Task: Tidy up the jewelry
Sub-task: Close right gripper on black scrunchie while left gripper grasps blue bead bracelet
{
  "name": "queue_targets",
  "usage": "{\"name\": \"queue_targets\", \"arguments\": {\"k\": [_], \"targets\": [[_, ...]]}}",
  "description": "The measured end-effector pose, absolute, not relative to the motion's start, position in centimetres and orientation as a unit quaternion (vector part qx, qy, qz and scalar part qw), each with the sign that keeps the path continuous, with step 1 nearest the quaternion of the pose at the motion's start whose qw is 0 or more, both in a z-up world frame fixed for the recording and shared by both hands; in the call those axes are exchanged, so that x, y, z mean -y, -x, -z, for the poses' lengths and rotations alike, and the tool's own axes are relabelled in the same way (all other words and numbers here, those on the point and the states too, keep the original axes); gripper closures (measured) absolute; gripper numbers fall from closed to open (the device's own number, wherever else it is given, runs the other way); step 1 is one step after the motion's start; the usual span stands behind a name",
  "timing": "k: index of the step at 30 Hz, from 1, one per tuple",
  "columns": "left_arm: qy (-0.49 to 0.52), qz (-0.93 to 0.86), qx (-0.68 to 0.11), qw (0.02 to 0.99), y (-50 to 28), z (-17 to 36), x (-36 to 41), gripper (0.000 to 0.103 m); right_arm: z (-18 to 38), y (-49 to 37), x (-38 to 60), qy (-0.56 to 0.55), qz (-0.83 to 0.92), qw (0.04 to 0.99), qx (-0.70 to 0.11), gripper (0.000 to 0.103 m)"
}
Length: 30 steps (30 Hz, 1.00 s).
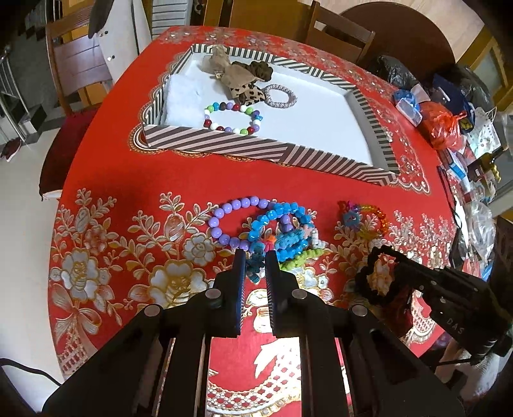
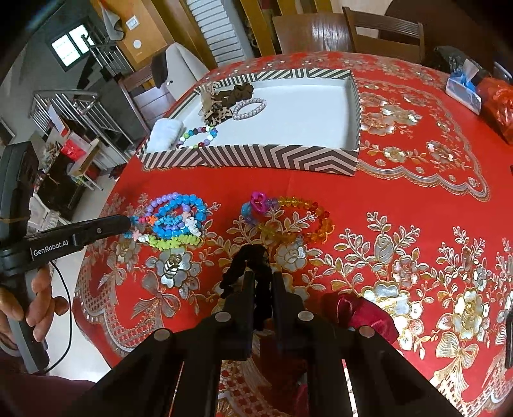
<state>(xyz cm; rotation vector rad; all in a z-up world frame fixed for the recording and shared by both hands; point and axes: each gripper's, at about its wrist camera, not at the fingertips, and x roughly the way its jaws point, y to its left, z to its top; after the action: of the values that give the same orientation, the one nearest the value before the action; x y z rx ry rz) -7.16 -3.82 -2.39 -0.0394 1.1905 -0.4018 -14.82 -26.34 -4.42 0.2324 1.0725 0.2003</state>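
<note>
A striped box [image 1: 256, 150] [image 2: 256, 157] at the back holds a multicolour bead bracelet [image 1: 234, 117] [image 2: 198, 136], a silver hair tie [image 1: 280, 96], brown scrunchies and a bow. In front lies a pile of bracelets: purple beads [image 1: 224, 221], blue beads [image 1: 282, 224] [image 2: 179, 211], a green one [image 1: 301, 258]. My left gripper [image 1: 255, 259] is nearly shut around a blue star-bead bracelet [image 1: 255, 268] at the pile's near edge. A rainbow bracelet [image 1: 368, 218] [image 2: 295, 218] lies to the right. My right gripper [image 2: 261, 276] is shut on a black scrunchie [image 2: 247, 263] [image 1: 378, 276].
The table carries a red floral cloth [image 1: 160, 199]. A dark red scrunchie [image 2: 359, 314] lies by my right gripper. Bags, a tissue pack [image 2: 463, 91] and clutter crowd the right edge. Wooden chairs [image 2: 381, 29] stand behind the table.
</note>
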Motion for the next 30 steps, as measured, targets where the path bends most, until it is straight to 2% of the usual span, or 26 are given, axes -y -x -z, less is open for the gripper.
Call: {"name": "queue_targets", "arguments": {"k": [17, 27, 29, 30], "targets": [[0.011, 0.199, -0.514, 0.834, 7.4, -3.4, 2.6, 0.093, 0.8, 14.3, 25.5, -0.100, -0.125, 0.864, -0.477, 0.094], [0.019, 0.182, -0.486, 0.855, 6.5, -6.2, 1.2, 0.093, 0.9, 14.0, 26.8, -0.105, -0.119, 0.862, -0.482, 0.093], [0.021, 0.182, -0.484, 0.856, 6.4, -6.4, 1.0, 0.092, 2.4, 13.7, 26.7, -0.077, -0.097, 0.851, -0.510, 0.085], [0.023, 0.182, -0.484, 0.856, 6.3, -6.5, 1.0, 0.093, 3.1, 13.7, 26.6, -0.066, -0.092, 0.847, -0.519, 0.065]]}}
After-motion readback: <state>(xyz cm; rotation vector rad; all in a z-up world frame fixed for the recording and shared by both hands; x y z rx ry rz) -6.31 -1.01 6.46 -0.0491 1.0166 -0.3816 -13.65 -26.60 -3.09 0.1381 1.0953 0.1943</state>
